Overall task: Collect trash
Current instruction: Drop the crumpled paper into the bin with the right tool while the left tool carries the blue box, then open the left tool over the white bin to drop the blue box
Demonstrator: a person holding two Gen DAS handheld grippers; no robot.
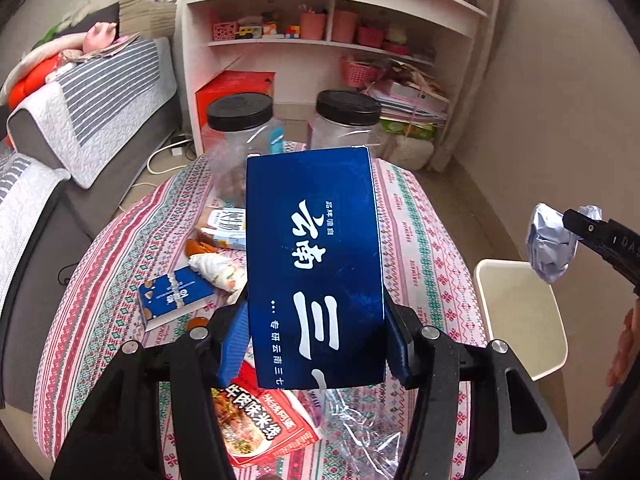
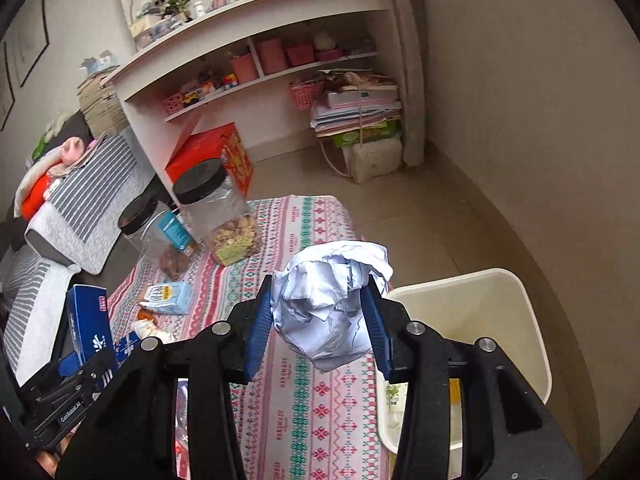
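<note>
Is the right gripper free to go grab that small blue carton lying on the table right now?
Probably not yet: the right gripper is shut on a crumpled paper ball. The small blue carton lies uncovered on the tablecloth, so dropping the ball first would free it.

Under my grippers is the table (image 1: 420, 240) with patterned cloth. Ahead of them stand two jars (image 2: 218, 216); wrappers (image 1: 218, 268) lie left of my left one.

The left black two-finger gripper (image 1: 316, 336) clamps a dark blue cardboard box (image 1: 314, 268); the right black two-finger gripper (image 2: 320, 320) clamps a crumpled pale paper ball (image 2: 326, 308).
</note>
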